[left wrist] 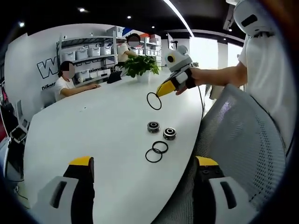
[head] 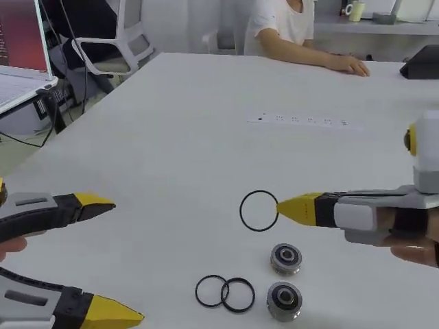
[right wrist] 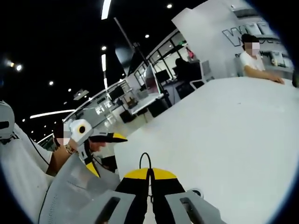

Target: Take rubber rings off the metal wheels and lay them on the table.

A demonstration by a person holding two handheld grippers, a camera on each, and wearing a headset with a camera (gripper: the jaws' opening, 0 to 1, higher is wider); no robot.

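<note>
White bench (head: pixel 206 116), long and mostly bare, with a person (head: pixel 285 24) seated at the far end. Laptop (head: pixel 20 62) off the left edge.

Left gripper (head: pixel 127 260) low at near left, jaws spread wide, nothing between them.

Right gripper (head: pixel 279 208) at right, pointing left, jaws pressed together and pinching a thin black held ring (head: pixel 241 210) by its edge. Ring sticks out past the yellow tips and, going by the left gripper view, is lifted clear of the bench.

Two metal wheels flat on the bench just under the right gripper's tips: far wheel (head: pixel 286 258) and near wheel (head: pixel 284 299), just beside each other. Dark band round each, possibly rubber, too small to tell.

Two loose rings flat on the bench left of the near wheel: left loose ring (head: pixel 197 291) and right loose ring (head: pixel 253 295). They overlap each other, near the wheel but apart from it.
</note>
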